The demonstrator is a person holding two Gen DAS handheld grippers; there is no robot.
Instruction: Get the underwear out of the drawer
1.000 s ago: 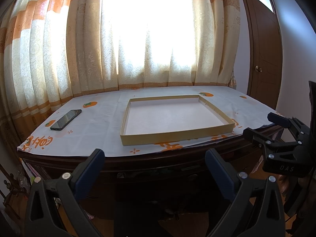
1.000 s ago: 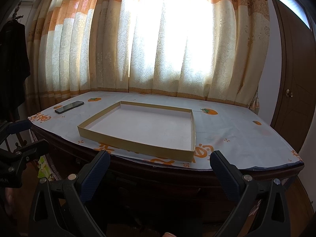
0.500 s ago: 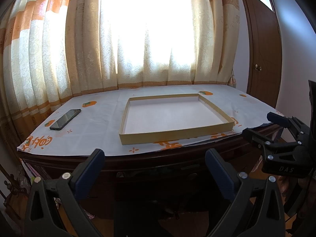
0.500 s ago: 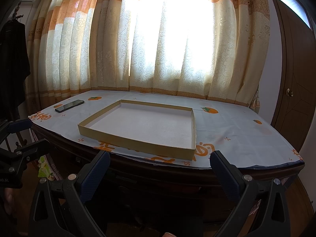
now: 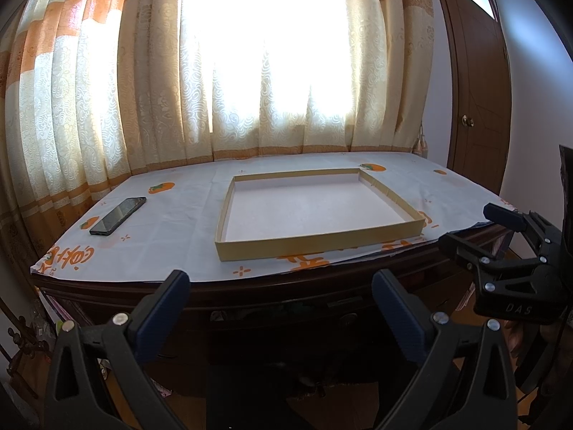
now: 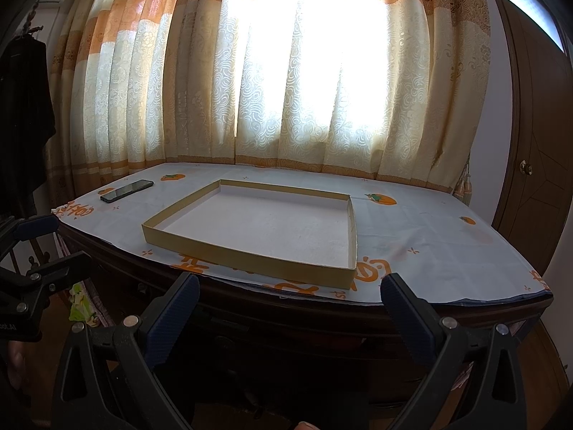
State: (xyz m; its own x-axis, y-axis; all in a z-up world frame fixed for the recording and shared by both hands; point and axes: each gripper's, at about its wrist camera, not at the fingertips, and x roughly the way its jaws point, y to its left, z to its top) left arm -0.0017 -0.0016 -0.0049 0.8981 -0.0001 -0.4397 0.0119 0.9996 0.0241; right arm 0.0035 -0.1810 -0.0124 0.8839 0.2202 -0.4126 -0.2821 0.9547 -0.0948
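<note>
little has moved over the past second: both grippers hover at nearly the same spot in front of the desk, the view only creeping a touch closer. backlit orange-and-cream curtains [image 5: 250,71] fill the wall behind a dark wooden desk [image 6: 322,326], its top covered by a white cloth printed with orange fruit [image 5: 172,236]. a brown door [image 5: 469,107] stands at the right. on the cloth lies a shallow cardboard tray [image 5: 315,243], its pale floor bare, and well apart to its left a black phone [image 5: 118,215]. the left gripper [image 5: 281,308] hangs released, jaws spread wide, level with the desk's shadowed front edge; the right gripper [image 6: 290,313] is likewise released, holding nothing. each shows at the edge of the other's view. the drawer front beneath the desktop is too dark to make out, and the underwear is nowhere visible in either view.
</note>
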